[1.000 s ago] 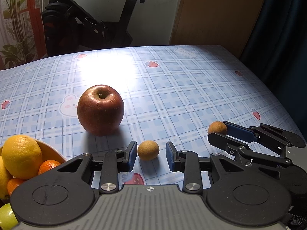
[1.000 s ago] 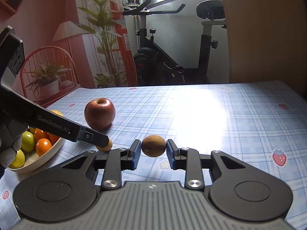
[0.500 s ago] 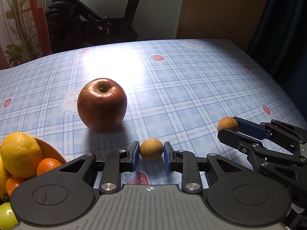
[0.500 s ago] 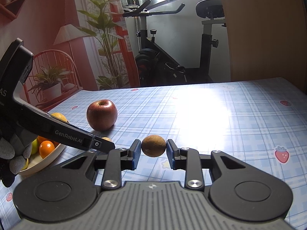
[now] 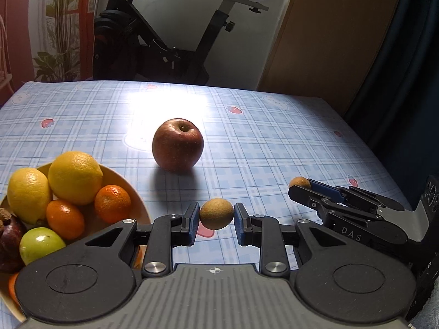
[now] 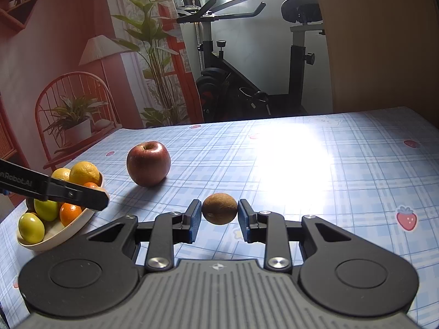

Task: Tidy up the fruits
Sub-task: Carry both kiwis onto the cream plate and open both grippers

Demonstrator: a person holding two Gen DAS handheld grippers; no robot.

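My left gripper [image 5: 216, 218] is shut on a small round brown fruit [image 5: 216, 213], held just above the tablecloth beside the fruit bowl [image 5: 136, 198]. The bowl holds lemons, oranges and green fruits. A red apple [image 5: 177, 144] stands on the cloth further back. My right gripper [image 6: 219, 215] is shut on a brown kiwi [image 6: 219, 208], low over the table. In the left wrist view the right gripper [image 5: 300, 189] shows at the right with the kiwi [image 5: 298, 181] at its tip. In the right wrist view the apple [image 6: 148, 163] is at left, and the left gripper [image 6: 93, 200] reaches over the bowl [image 6: 55, 240], hiding its fruit.
The table carries a blue checked cloth [image 6: 301, 170] with strawberry prints. Behind the far edge stand an exercise bike [image 6: 247, 82], a chair [image 6: 71, 93] with potted plants and a wooden panel [image 5: 329, 41]. A dark curtain hangs at the right in the left wrist view.
My left gripper closed on the small brown fruit, lifted it and carried it left toward the bowl, which now fills more of its view. The right gripper stayed put with the kiwi.
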